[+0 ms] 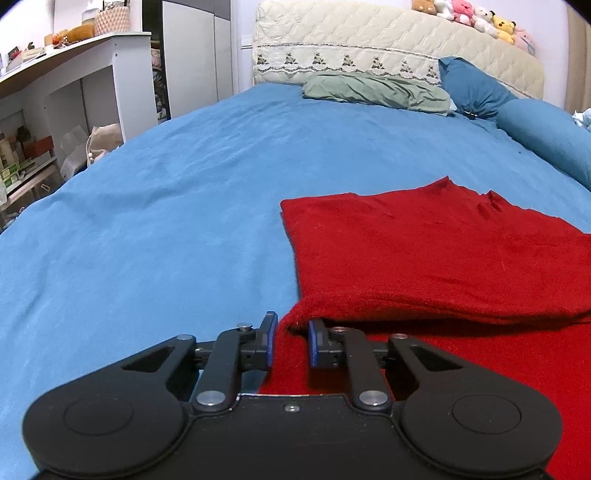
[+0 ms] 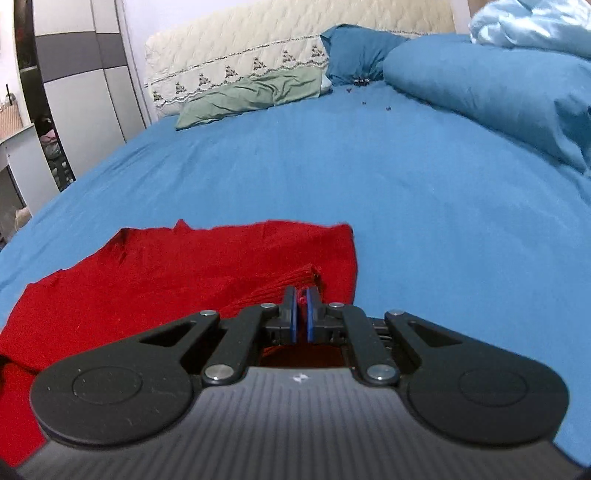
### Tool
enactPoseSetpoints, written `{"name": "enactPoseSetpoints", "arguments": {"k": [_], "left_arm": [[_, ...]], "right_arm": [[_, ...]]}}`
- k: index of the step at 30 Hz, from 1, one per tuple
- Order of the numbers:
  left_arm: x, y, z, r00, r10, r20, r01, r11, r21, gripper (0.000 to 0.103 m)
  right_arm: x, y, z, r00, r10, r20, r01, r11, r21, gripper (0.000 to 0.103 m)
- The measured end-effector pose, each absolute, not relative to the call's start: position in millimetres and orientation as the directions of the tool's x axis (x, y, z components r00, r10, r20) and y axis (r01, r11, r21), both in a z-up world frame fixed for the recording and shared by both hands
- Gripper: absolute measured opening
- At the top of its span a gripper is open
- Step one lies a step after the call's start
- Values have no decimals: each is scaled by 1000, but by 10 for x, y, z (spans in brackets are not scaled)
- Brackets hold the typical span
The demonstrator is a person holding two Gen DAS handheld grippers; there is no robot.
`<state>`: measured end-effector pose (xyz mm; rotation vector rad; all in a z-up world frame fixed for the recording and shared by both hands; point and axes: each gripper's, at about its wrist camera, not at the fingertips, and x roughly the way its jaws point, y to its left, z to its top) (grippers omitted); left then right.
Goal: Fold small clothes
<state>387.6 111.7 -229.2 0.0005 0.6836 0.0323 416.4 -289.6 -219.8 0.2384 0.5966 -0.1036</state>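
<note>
A red knit garment (image 1: 424,251) lies partly folded on the blue bed sheet (image 1: 166,192). In the left wrist view my left gripper (image 1: 291,332) is open, with the garment's near left corner lying between its blue pads, apart from them. In the right wrist view the same red garment (image 2: 177,273) lies at the lower left. My right gripper (image 2: 301,299) is shut on a ribbed edge of the red garment, which bunches up in front of the pads.
A green pillow (image 1: 373,90) and blue pillows (image 1: 476,86) lie by the cream headboard (image 1: 369,48), with plush toys (image 1: 480,14) on top. A white shelf unit (image 1: 74,92) stands left of the bed. A blue duvet roll (image 2: 498,88) lies at the right.
</note>
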Motion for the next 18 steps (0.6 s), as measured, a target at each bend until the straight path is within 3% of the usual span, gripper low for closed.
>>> {"name": "enactPoseSetpoints", "arguments": {"k": [7, 9, 12, 13, 18], "left_arm": [[3659, 1127, -2262, 773, 74, -630, -66, 997, 36, 13], [3586, 1165, -2241, 769, 86, -633, -84, 996, 32, 13], [3467, 1151, -2136, 787, 93, -610, -72, 996, 58, 11], [3435, 1122, -2081, 797, 104, -595, -66, 994, 84, 11], [3565, 1028, -1805, 839, -43, -542, 47, 999, -5, 13]], "right_arm": [[4093, -2840, -2220, 789, -88, -608, 187, 977, 100, 25], [4040, -2838, -2208, 785, -99, -612, 194, 977, 91, 37], [3911, -2831, -2118, 814, -84, -575, 184, 976, 119, 67], [3891, -2815, -2080, 827, -73, -557, 173, 977, 128, 71], [4003, -2604, -1984, 850, 15, -527, 79, 985, 155, 74]]}}
